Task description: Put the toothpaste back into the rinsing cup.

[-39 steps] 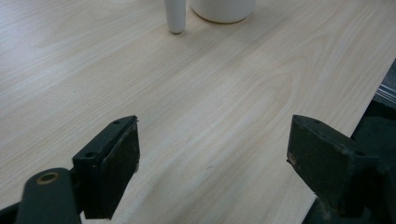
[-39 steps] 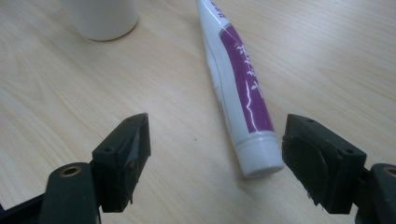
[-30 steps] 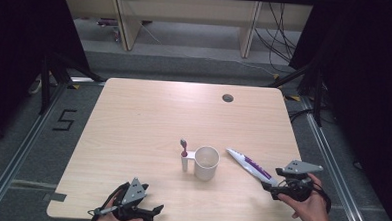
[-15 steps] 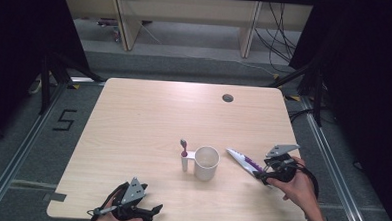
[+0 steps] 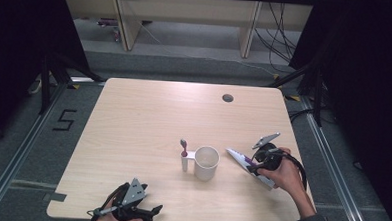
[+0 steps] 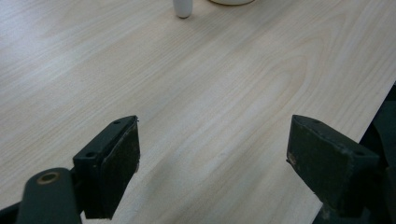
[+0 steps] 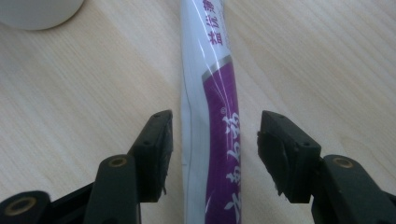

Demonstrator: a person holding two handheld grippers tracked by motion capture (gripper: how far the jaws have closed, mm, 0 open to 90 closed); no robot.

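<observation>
Now the right gripper (image 7: 212,140) straddles one purple-and-white tube (image 7: 210,116) lying flat near the tabletop's right edge; its jaws have just been closing, the pads not yet touching. One white mug (image 5: 206,162) and one toothbrush holder (image 5: 184,157) stand mid-table. Left gripper (image 6: 212,163), jaws spread, sits at the near edge. The tube's near end is hidden beneath the hand.
</observation>
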